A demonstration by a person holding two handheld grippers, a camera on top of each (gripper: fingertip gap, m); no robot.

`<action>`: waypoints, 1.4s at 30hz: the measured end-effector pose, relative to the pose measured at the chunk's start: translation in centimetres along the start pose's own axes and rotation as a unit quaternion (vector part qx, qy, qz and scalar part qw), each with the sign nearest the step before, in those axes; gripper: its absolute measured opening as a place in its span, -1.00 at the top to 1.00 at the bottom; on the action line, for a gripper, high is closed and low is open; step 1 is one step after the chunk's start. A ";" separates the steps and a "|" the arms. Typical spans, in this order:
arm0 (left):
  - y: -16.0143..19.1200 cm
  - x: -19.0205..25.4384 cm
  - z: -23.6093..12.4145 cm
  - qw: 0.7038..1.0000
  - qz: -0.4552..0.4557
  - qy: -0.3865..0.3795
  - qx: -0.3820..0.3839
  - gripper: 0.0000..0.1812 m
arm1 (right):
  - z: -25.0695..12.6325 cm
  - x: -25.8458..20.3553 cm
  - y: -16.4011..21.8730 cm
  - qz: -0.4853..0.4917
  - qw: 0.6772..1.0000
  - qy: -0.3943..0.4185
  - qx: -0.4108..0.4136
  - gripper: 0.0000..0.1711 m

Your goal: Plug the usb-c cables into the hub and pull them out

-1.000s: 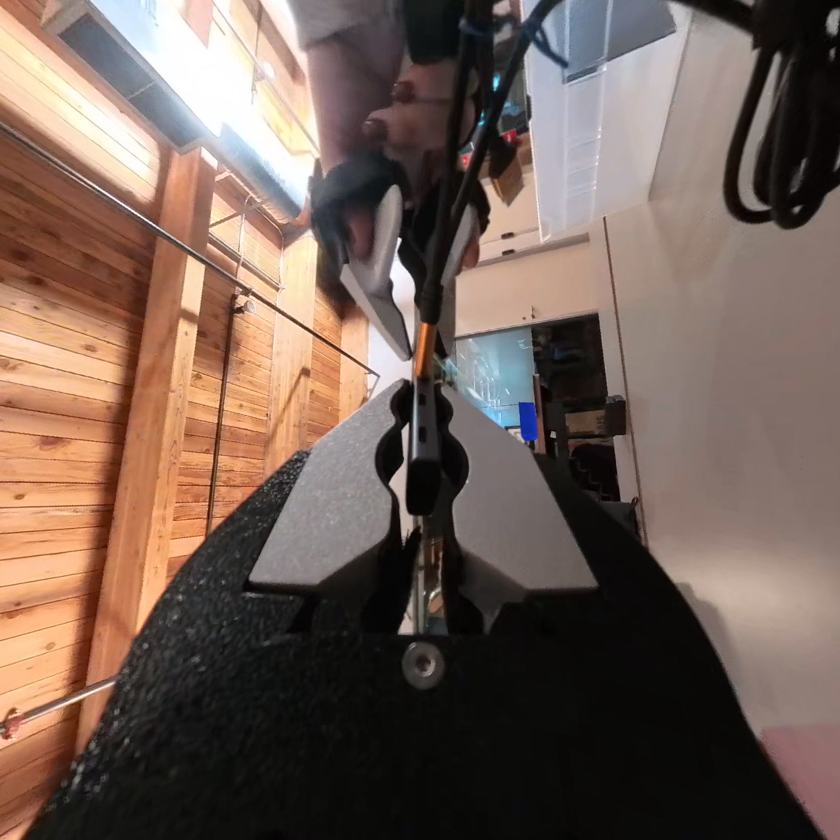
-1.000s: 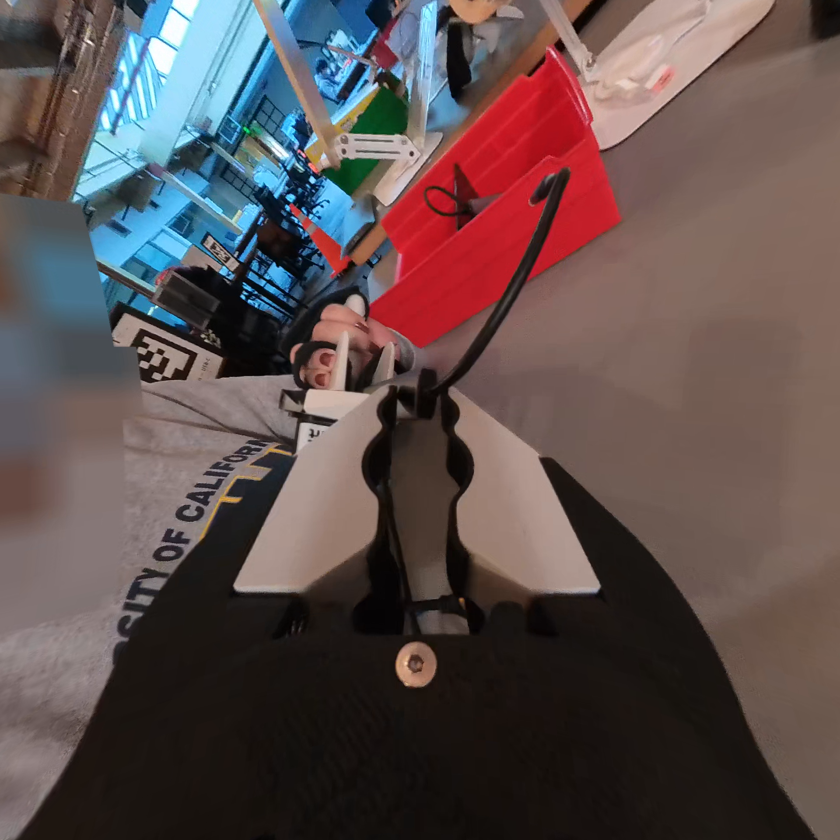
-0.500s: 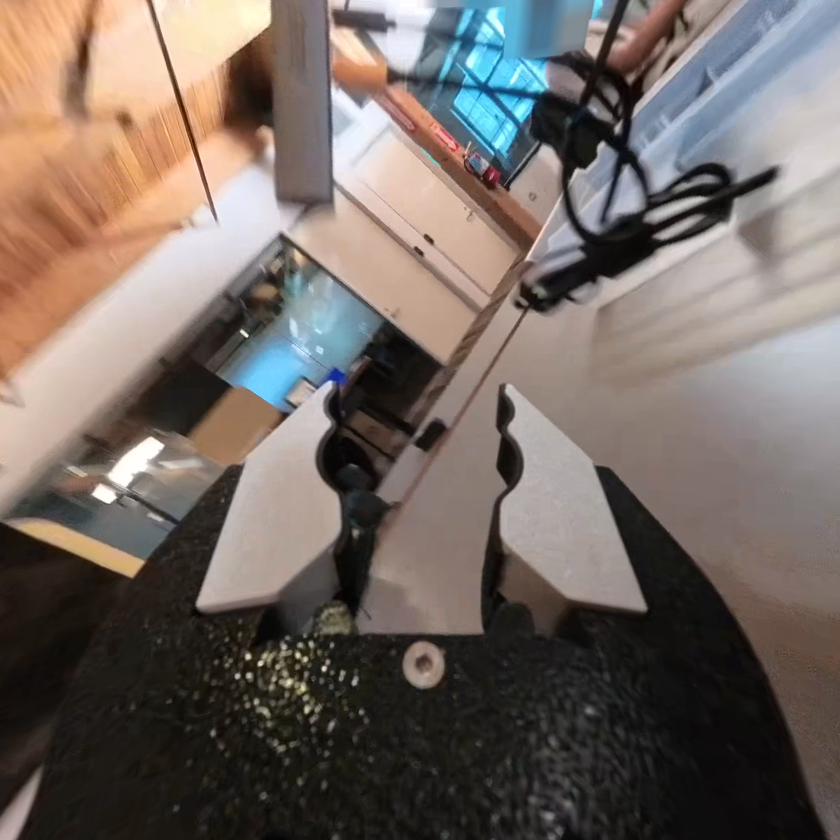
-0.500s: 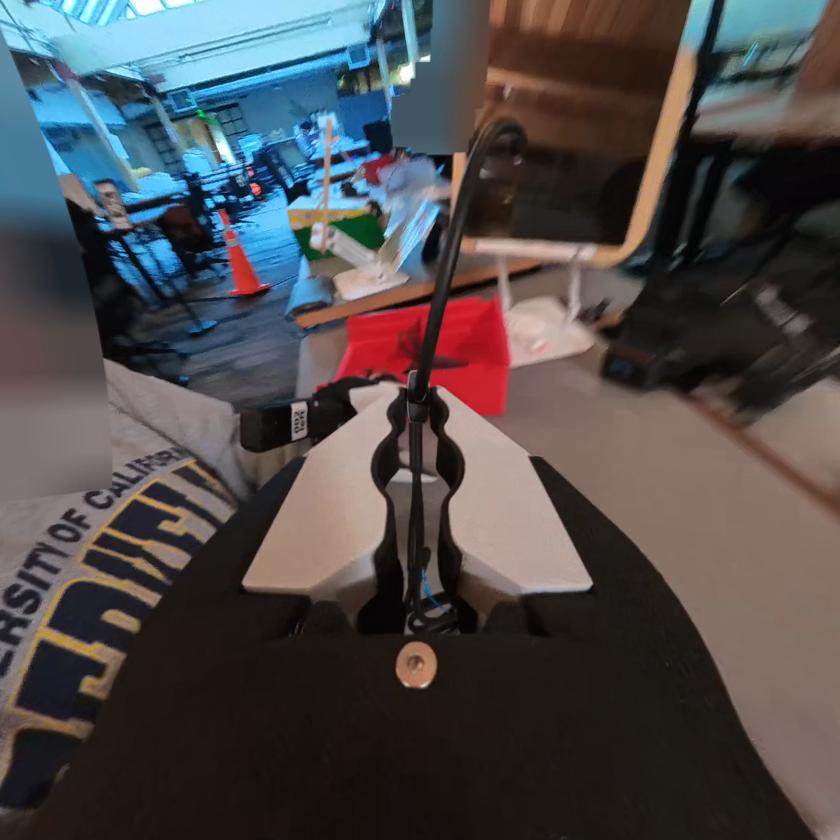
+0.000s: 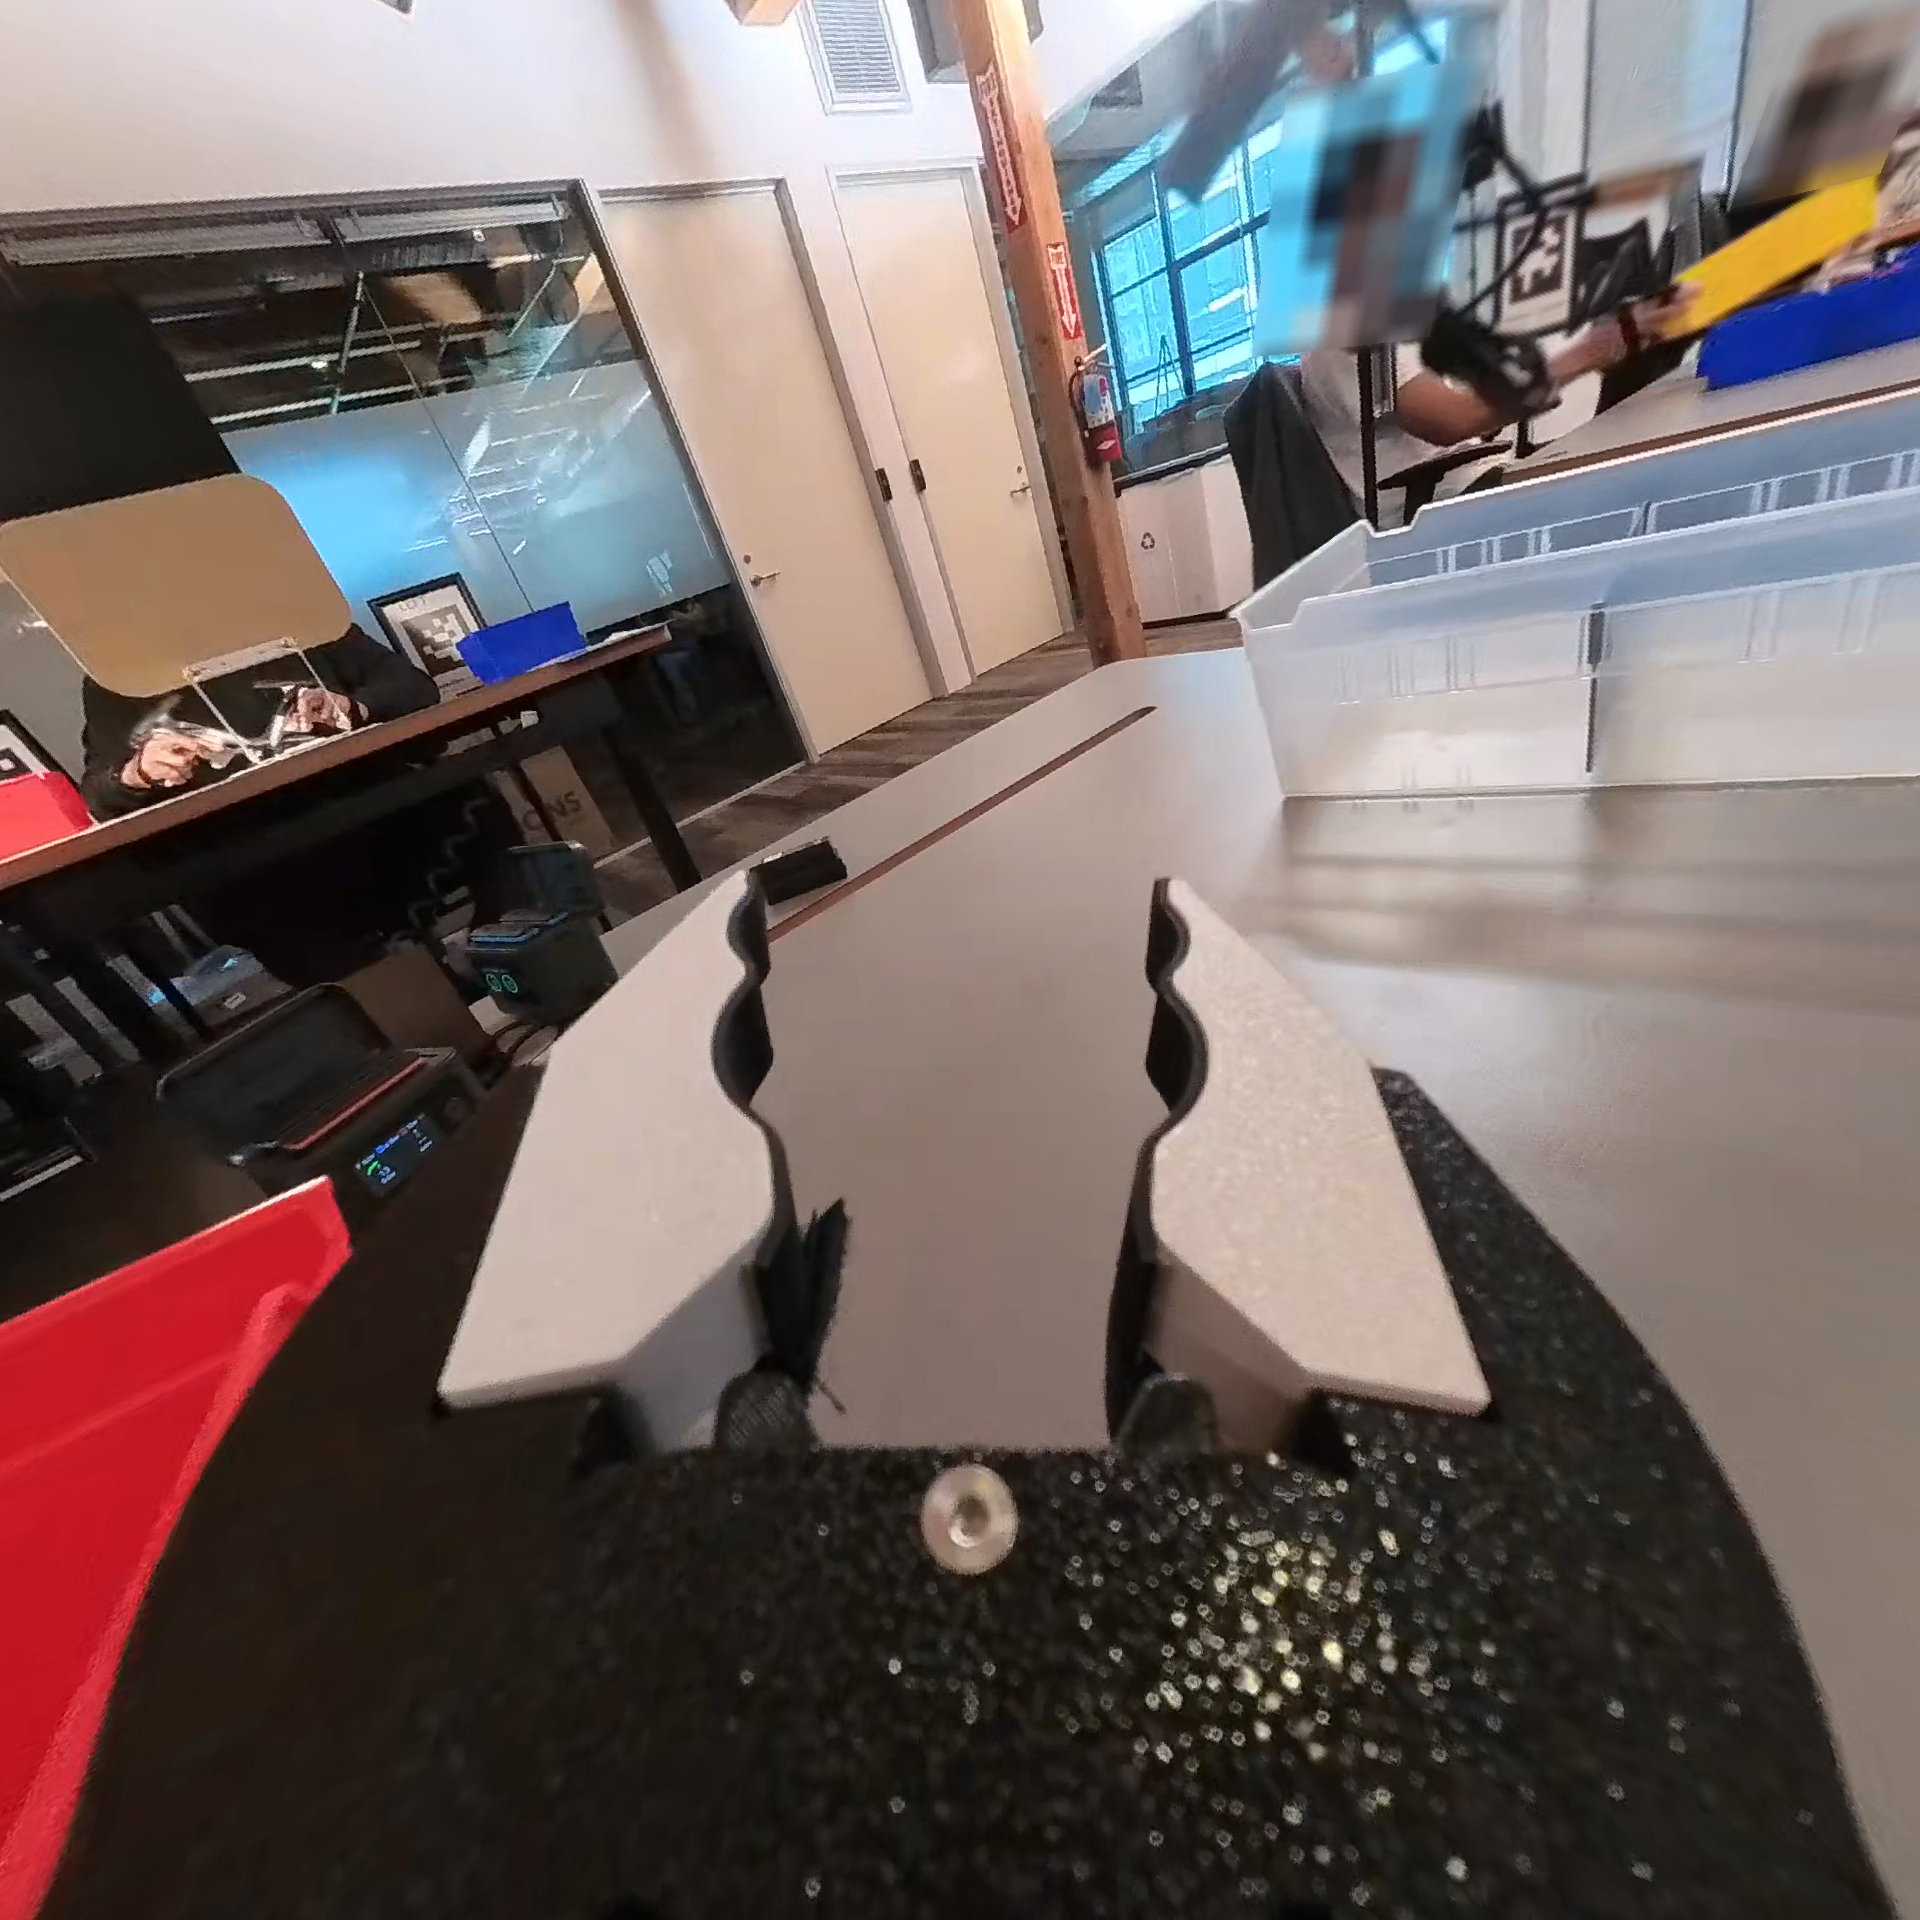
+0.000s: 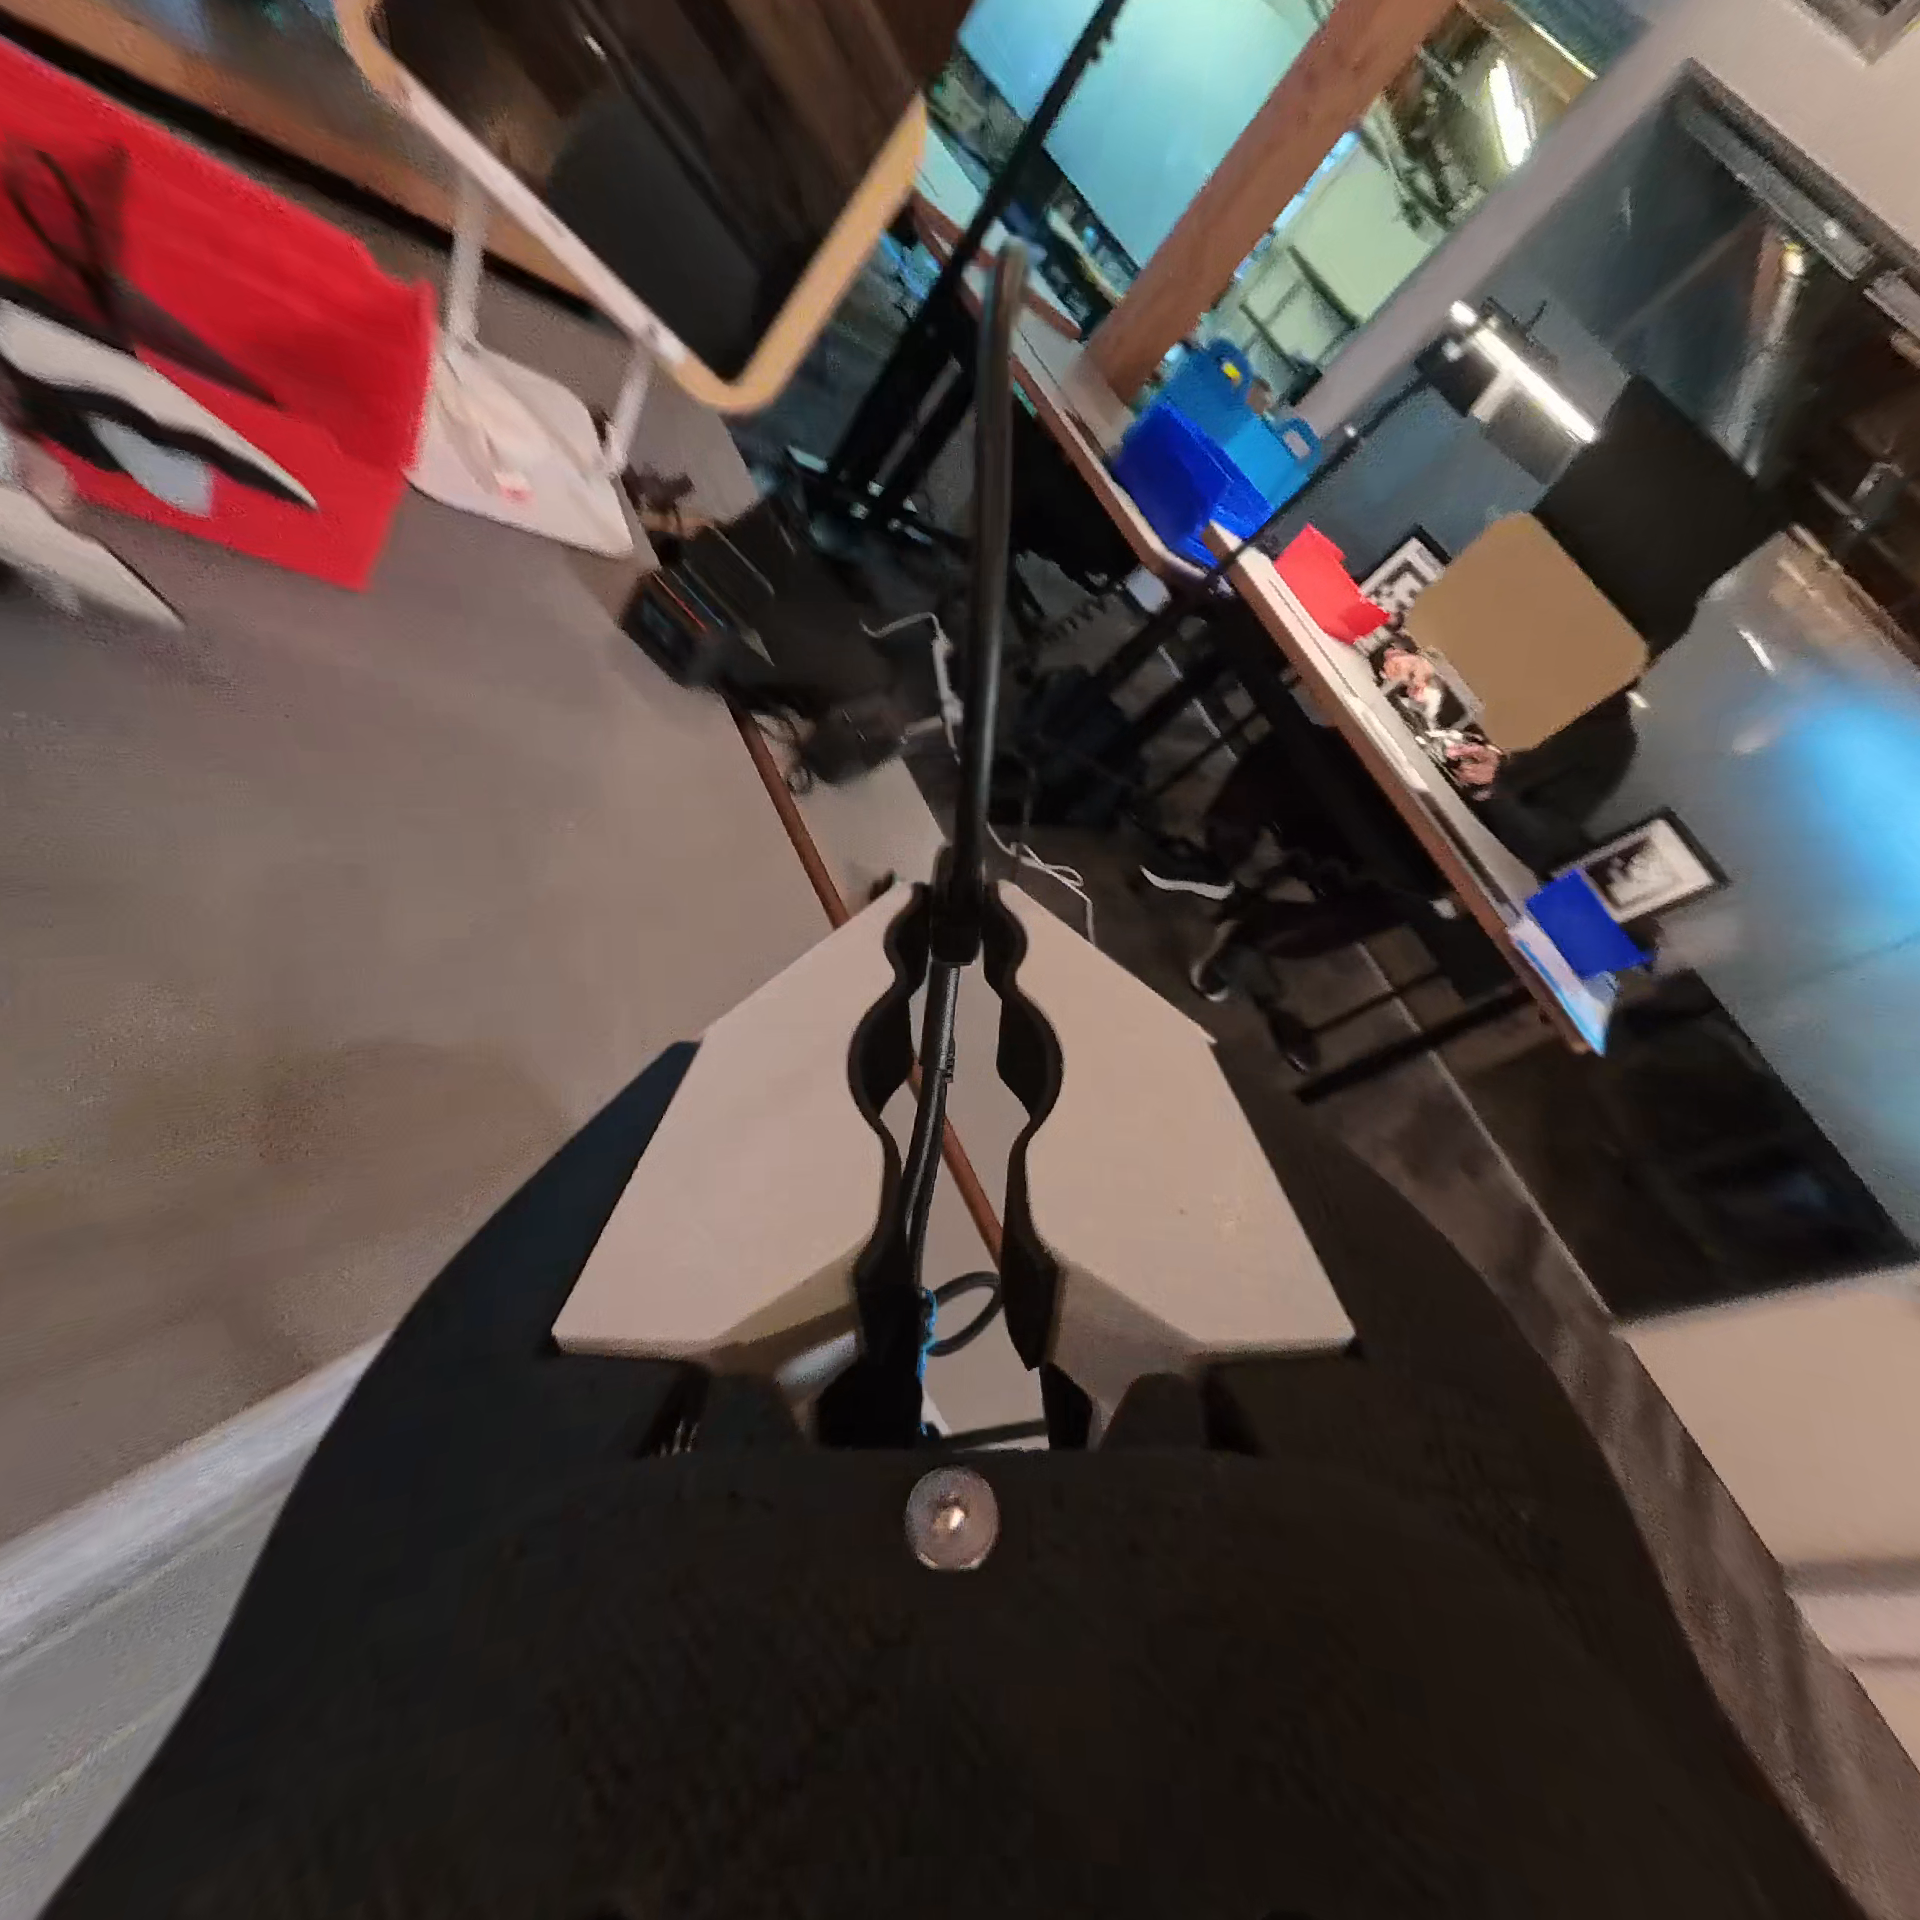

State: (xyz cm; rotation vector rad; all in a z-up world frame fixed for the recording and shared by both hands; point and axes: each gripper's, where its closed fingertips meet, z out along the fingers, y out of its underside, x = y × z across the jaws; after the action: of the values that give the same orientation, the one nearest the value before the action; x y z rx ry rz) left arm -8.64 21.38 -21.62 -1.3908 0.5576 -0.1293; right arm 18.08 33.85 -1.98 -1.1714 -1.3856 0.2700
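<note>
My left gripper (image 5: 958, 900) is open and empty, low over the grey table (image 5: 1558, 987). No hub and no cable show in the left wrist view. My right gripper (image 6: 958, 899) is shut on a thin black usb-c cable (image 6: 987, 520). The cable runs between the fingers, leaves at the tips and rises stiffly up and away, and its far end is blurred. A loop of the same cable (image 6: 961, 1325) hangs behind the jaws. The right gripper is over the grey table's (image 6: 312, 883) edge.
A clear plastic bin (image 5: 1558, 665) stands at the right of the table. A red bin (image 5: 125, 1455) is close at the lower left and also shows in the right wrist view (image 6: 208, 343). A small black block (image 5: 800, 868) lies near the table's far edge. People sit at other desks. The grippers' ends are close to 35 cm from one another.
My left gripper let go of the grey hub it held, opened wide and swung down to face across the table. My right gripper stayed shut on the cable and swung round to the right.
</note>
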 end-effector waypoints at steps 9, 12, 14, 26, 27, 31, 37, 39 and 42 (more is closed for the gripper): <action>0.3 1.1 0.3 0.999 0.037 0.013 -0.010 0.24 | -0.9 -4.0 16.6 0.079 0.975 -0.051 -0.201 0.91; 0.4 1.2 0.4 0.999 0.038 0.016 -0.013 0.25 | -1.7 -4.4 18.7 0.042 0.943 -0.101 -0.315 0.91; 0.6 1.3 0.5 0.999 0.039 0.018 -0.017 0.25 | -1.9 -4.9 19.4 0.025 0.912 -0.142 -0.383 0.91; 0.8 1.8 0.4 0.998 0.049 0.025 -0.022 0.26 | 3.0 -7.0 24.6 0.094 0.812 -0.174 -0.549 0.90; 0.8 1.8 0.4 0.998 0.048 0.025 -0.021 0.24 | 2.7 -6.7 24.7 0.110 0.804 -0.161 -0.562 0.88; 0.4 1.7 0.4 0.999 0.044 0.020 -0.016 0.17 | 2.4 -3.1 21.1 0.112 0.838 -0.033 -0.533 0.40; 0.6 2.1 0.6 0.999 0.040 0.023 -0.015 0.12 | 7.6 -5.1 3.3 0.156 0.971 0.095 -0.157 0.22; 0.6 2.2 0.6 0.999 0.041 0.024 -0.016 0.12 | 9.9 -8.6 -1.6 0.185 0.979 0.087 -0.021 0.22; 0.9 2.0 0.6 0.998 0.047 0.019 -0.021 0.12 | 14.0 -12.8 -2.8 0.200 0.969 0.118 0.090 0.24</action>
State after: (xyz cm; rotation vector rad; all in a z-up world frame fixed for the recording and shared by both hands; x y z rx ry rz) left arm -6.88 21.29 -23.02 -1.4022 0.6597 -0.0692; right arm 1.61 29.62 -10.93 -1.2791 -0.8913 0.5124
